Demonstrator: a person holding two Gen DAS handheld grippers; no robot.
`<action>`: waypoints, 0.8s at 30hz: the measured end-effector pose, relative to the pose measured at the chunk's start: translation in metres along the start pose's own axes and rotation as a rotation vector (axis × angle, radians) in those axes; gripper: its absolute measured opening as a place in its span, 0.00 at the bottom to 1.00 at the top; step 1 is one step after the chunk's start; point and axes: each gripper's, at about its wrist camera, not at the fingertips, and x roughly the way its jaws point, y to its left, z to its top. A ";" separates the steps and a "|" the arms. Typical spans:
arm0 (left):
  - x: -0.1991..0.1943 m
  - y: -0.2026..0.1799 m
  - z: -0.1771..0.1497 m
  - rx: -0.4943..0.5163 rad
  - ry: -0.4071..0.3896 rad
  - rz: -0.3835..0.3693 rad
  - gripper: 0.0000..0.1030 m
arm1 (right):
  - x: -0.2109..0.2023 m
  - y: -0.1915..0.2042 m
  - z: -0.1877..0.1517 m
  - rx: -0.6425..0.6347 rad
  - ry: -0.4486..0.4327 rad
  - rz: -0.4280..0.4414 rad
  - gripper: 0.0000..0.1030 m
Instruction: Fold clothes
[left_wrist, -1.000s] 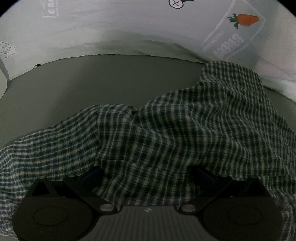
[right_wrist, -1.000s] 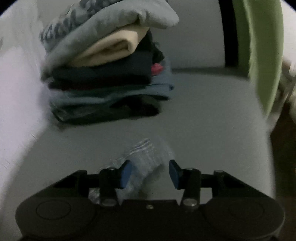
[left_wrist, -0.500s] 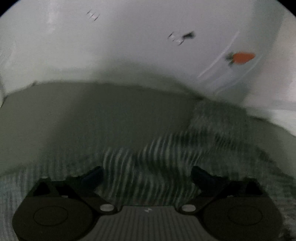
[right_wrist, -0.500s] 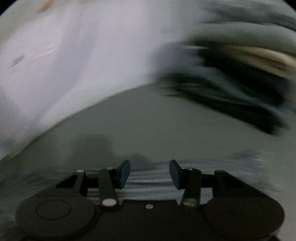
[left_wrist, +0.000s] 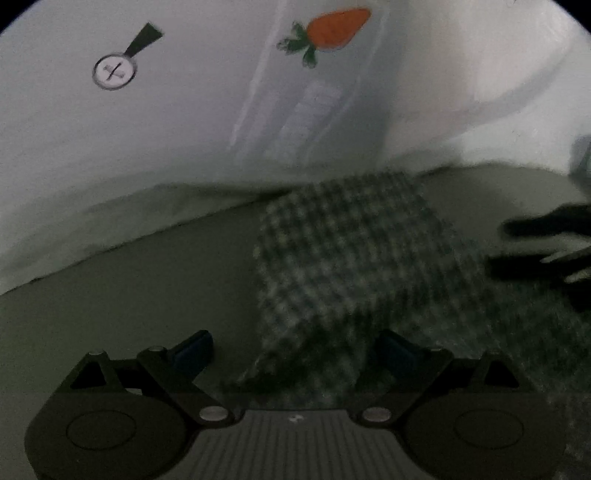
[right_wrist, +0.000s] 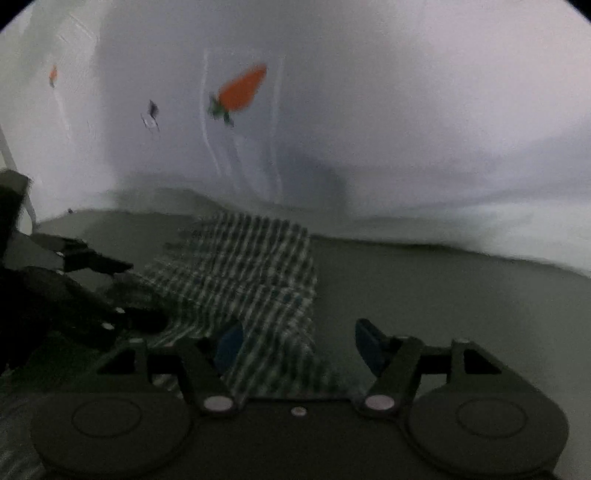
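A green-and-white checked garment (left_wrist: 351, 266) lies rumpled on the grey surface (left_wrist: 129, 295). My left gripper (left_wrist: 293, 350) hangs low over its near edge; the jaws are closing with the cloth between them, and the left pad (left_wrist: 192, 350) stands clear of the fabric. In the right wrist view the same garment (right_wrist: 251, 266) runs under my right gripper (right_wrist: 297, 343). Those jaws are opening, with the cloth's edge between them and the right pad (right_wrist: 365, 343) over bare surface. Each gripper shows in the other's view: the right gripper (left_wrist: 506, 243), the left gripper (right_wrist: 144, 291).
A white sheet with a carrot print (left_wrist: 332, 29) rises just behind the garment and bounds the grey surface (right_wrist: 461, 295) at the back. The same carrot print (right_wrist: 240, 92) shows in the right wrist view. Both views are motion-blurred.
The right gripper swung away from the stack of folded clothes to the checked garment, and its jaws widened. The left gripper shifted and rolled, its jaws narrowed, and the right gripper now shows at its right.
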 end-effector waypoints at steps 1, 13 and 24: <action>0.001 0.000 0.001 -0.006 -0.018 0.003 0.71 | 0.007 0.001 0.001 -0.003 0.005 0.010 0.67; 0.018 -0.009 0.061 0.039 -0.197 0.081 0.08 | 0.028 -0.004 0.063 -0.042 -0.146 -0.088 0.06; 0.058 0.004 0.081 -0.064 -0.143 0.140 0.47 | 0.054 -0.007 0.088 -0.005 -0.108 -0.157 0.57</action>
